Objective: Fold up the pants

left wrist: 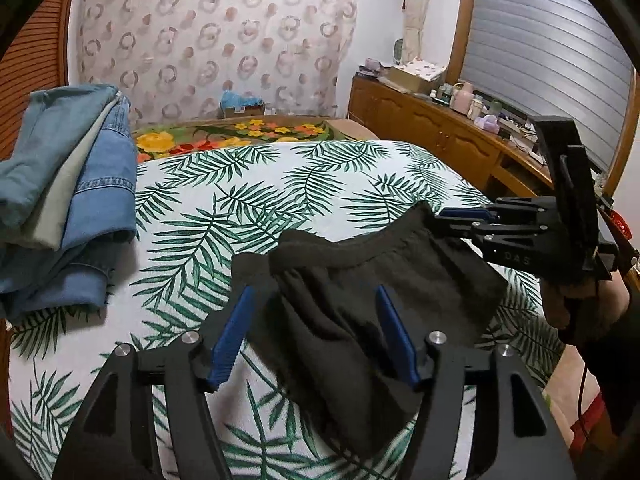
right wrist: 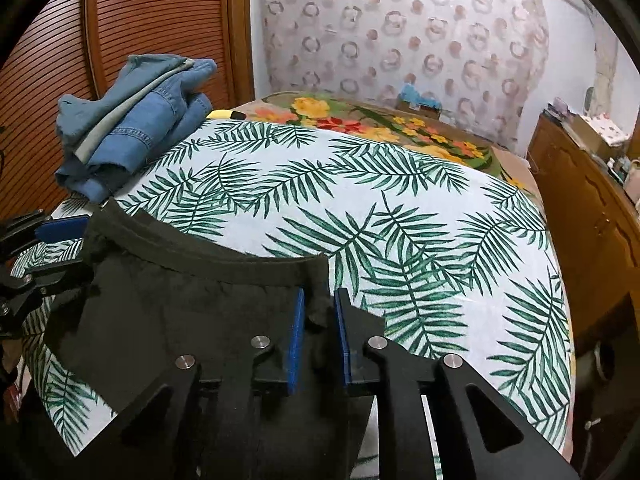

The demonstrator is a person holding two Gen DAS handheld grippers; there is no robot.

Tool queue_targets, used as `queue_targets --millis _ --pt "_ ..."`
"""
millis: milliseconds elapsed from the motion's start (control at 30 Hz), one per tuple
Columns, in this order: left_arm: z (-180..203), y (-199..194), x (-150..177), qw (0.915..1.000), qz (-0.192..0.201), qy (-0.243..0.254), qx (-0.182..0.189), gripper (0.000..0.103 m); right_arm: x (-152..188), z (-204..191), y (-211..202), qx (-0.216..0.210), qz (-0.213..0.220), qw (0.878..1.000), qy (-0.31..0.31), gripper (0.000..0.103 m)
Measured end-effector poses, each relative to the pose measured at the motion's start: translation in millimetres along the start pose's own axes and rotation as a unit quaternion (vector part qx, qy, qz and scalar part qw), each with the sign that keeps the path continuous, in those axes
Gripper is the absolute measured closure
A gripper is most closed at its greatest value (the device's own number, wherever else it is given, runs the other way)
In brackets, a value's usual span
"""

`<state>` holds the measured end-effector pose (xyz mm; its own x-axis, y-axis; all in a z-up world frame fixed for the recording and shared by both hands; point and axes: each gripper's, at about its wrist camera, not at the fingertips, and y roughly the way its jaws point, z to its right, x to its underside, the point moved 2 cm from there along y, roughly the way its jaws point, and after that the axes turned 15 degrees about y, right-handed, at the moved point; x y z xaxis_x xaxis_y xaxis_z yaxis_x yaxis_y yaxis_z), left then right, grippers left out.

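Leaf-print bedding [left wrist: 248, 200] is covering the bed in front of both tools, with a wooden dresser [left wrist: 432, 128] off beyond the right tool and a stack of jeans [left wrist: 80, 200] lying well beyond the left one. Black pants [left wrist: 360, 280] are lying bunched directly under and ahead of the two tools, waistband [right wrist: 200, 248] curving away from them.

Judging from this, the step in hand is taking the waistband at its two ends to spread the pants flat before folding. Doing it well is asking for a bite on the band itself, not on the loose cloth below it, and for both ends to be pulled apart evenly so no wrinkle is getting trapped.

Left tool [left wrist: 316, 328] is standing wide apart, its blue pads [left wrist: 232, 332] either side of a hump of pants cloth; the pads are not pressing it, so it is holding nothing. Right tool [right wrist: 320, 336] is standing only narrowly apart, with the band's end corner rising between the pads; the gap is showing on both sides of that cloth, so it reads as loose rather than clamped.
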<state>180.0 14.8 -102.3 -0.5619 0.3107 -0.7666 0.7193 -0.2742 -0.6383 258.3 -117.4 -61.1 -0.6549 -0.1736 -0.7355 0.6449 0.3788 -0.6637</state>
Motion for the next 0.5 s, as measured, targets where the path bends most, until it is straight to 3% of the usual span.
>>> queue_targets --millis 100,500 --pt "6.5 -4.4 5.3 1.0 -0.006 0.001 0.002 0.039 6.1 1.0 -14.5 0.008 0.007 1.0 0.0 0.073" --pt "30.9 -20.8 26.8 0.9998 -0.011 0.009 0.015 0.039 55.9 8.9 -62.3 -0.013 0.009 1.0 0.025 0.073"
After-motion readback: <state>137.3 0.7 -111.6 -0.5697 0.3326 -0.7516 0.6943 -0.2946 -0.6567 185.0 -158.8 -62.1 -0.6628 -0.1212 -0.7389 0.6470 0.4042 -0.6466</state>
